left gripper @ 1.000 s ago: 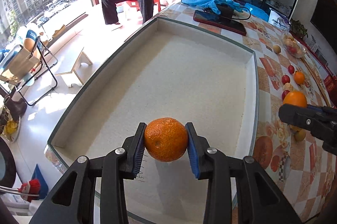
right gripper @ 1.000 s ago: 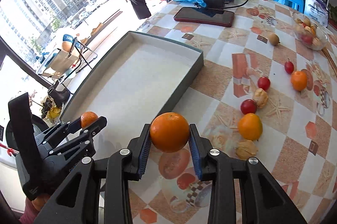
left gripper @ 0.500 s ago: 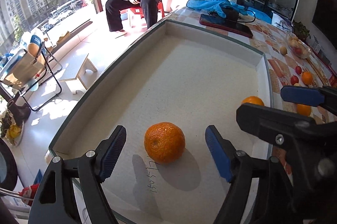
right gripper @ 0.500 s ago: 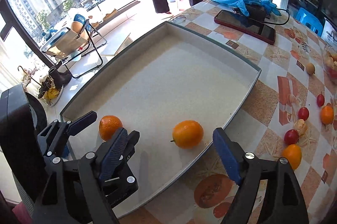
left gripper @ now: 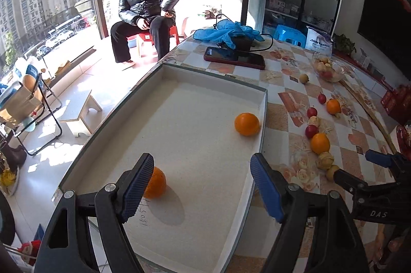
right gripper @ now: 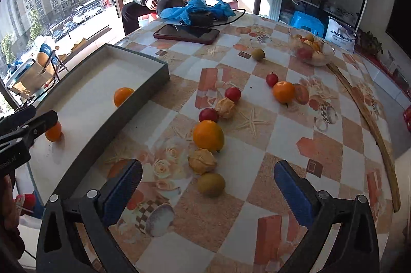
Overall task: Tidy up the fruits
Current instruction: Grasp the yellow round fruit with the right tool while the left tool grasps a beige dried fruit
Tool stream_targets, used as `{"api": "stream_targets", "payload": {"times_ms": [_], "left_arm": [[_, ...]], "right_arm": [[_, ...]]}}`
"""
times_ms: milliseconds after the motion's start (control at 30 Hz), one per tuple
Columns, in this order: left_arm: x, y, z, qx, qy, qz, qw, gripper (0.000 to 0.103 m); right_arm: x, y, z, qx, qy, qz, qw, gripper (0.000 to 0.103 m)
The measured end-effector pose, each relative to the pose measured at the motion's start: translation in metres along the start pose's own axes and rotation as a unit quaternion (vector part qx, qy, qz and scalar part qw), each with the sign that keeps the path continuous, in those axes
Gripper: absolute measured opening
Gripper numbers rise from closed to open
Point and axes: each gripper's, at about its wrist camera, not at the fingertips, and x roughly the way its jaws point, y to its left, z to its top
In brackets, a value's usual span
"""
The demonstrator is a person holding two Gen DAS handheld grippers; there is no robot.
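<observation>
Left wrist view: the left gripper [left gripper: 201, 187] hangs over the shallow white tray [left gripper: 264, 103] with its jaws wide apart and nothing between them. A rough-skinned orange [left gripper: 155, 182] lies on the tray floor, partly hidden behind the left pad. A second, smooth orange [left gripper: 246, 124] rests near the tray's right wall. The remaining fruit [left gripper: 319, 143] lies in a loose line on the patterned table [left gripper: 287, 72] to the right of the tray, and the tip of the right gripper [left gripper: 359, 170] enters at the right edge. Right wrist view: the right gripper [right gripper: 206, 187] is over the table, its jaws opening and holding nothing. Between the pads lie a brownish-yellow fruit [right gripper: 212, 184], a wrinkled yellow fruit [right gripper: 201, 161] and an orange [right gripper: 208, 135]. Both oranges in the tray show at the left.
</observation>
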Motion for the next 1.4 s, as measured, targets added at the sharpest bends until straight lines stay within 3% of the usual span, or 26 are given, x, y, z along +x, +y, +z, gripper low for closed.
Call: {"api": "stream_targets", "payload": {"times_ms": [167, 300, 500, 567, 600, 700, 767, 800, 967, 1233, 1400], "left_arm": [[0.002, -0.044, -0.008, 0.038, 0.013, -0.030, 0.9987, 0.081], [0.007, -0.063, -0.015, 0.057, 0.026, -0.029, 0.9976, 0.081], [0.008, -0.061, -0.015, 0.056, 0.035, -0.031, 0.9973, 0.081], [0.008, -0.062, -0.012, 0.056, 0.036, -0.033, 0.9972, 0.081], [0.009, -0.064, -0.011, 0.057, 0.036, -0.034, 0.9971, 0.081], [0.013, -0.076, -0.009, 0.063, 0.038, -0.043, 0.9963, 0.081], [0.018, -0.086, -0.008, 0.067, 0.043, -0.054, 0.9954, 0.081], [0.021, -0.092, -0.009, 0.068, 0.048, -0.057, 0.9949, 0.081], [0.042, -0.119, -0.017, 0.070, 0.074, -0.077, 0.9918, 0.081], [0.053, -0.167, -0.027, 0.097, 0.094, -0.103, 0.9856, 0.081], [0.071, -0.189, -0.028, 0.079, 0.123, -0.104, 0.9838, 0.080]], "right_arm": [[0.023, -0.036, -0.035, 0.048, 0.044, -0.005, 0.998, 0.103], [0.024, -0.026, -0.032, 0.036, 0.032, -0.003, 0.999, 0.103], [0.035, -0.001, -0.019, 0.000, 0.014, -0.011, 1.000, 0.102], [0.037, 0.000, -0.016, -0.002, 0.010, -0.010, 1.000, 0.080], [0.037, -0.002, -0.014, 0.003, 0.006, -0.007, 1.000, 0.078], [0.035, -0.006, -0.013, 0.007, 0.001, -0.005, 1.000, 0.054], [0.033, -0.012, -0.014, 0.009, -0.002, -0.005, 1.000, 0.032], [0.032, -0.016, -0.015, 0.011, -0.003, -0.007, 1.000, 0.030], [0.020, -0.049, -0.031, 0.043, -0.008, -0.022, 0.999, 0.030], [-0.014, -0.096, -0.082, 0.049, -0.032, -0.083, 0.995, 0.030], [-0.024, -0.122, -0.097, 0.099, -0.046, -0.072, 0.991, 0.030]]}}
